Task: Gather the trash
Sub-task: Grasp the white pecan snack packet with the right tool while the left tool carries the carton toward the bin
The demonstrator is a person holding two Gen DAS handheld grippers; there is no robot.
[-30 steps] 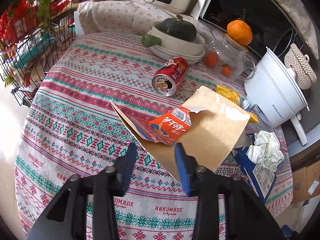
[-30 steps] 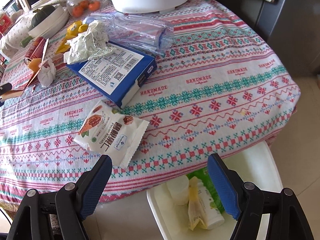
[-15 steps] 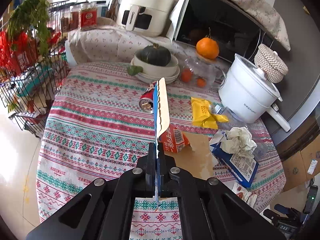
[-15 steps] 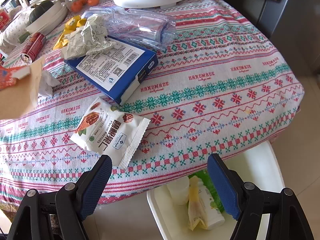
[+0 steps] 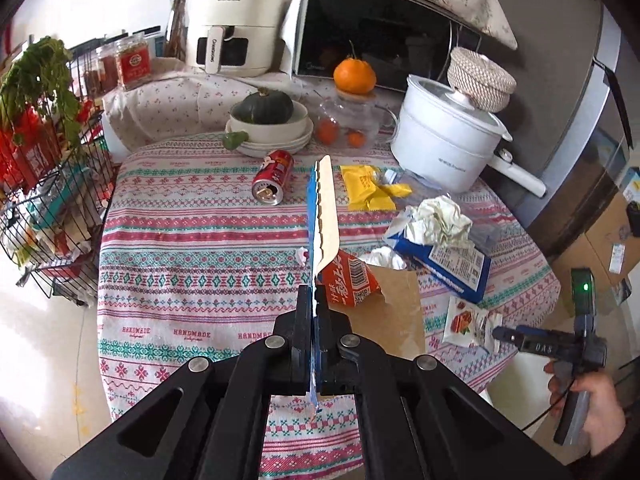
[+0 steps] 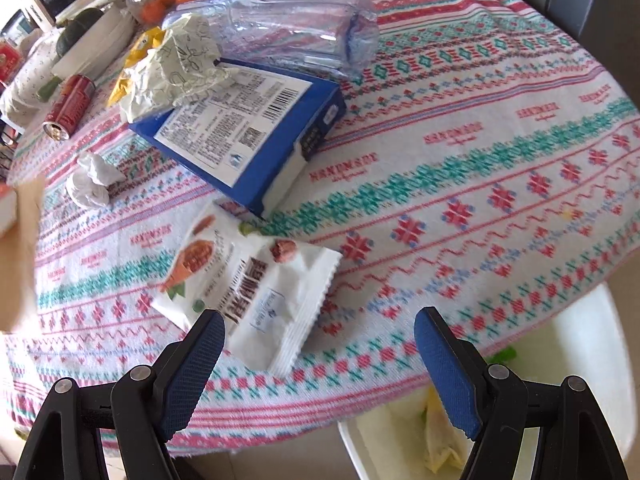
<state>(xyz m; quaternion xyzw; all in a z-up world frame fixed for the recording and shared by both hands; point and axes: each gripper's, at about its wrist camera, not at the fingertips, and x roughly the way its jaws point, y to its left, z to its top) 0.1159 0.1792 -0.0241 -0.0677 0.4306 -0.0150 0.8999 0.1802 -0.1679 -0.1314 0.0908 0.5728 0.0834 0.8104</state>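
Trash lies scattered over a round table with a patterned cloth [image 5: 192, 240]. Flattened carton [image 5: 325, 216], blue and orange outside and brown inside, is pinched edge-on between the closed jaws of the left gripper [image 5: 316, 320] and held up above the near middle of the table, its brown flap hanging to the right. Far behind it a red can [image 5: 273, 177] lies on its side, and right of that a yellow wrapper [image 5: 366, 188]. Further right a blue box [image 5: 444, 258] rests flat with crumpled paper [image 5: 438, 216] on top, and a small white tissue wad [image 5: 382, 257] sits just left of the box. A clear plastic bottle [image 6: 296, 36] lies crushed on the far side of the box in the right wrist view. A white snack packet [image 6: 256, 284] lies near the table's near right edge, just beside the box's corner. The right gripper [image 6: 320, 352] hovers over that edge with its jaws spread wide and nothing between them; its left finger is just over the packet's near corner. Below the table edge, on the floor at the right, a white bin [image 6: 592, 344] holds some wrappers. In the left wrist view a hand [image 5: 592, 404] grips the right gripper's handle at the far right
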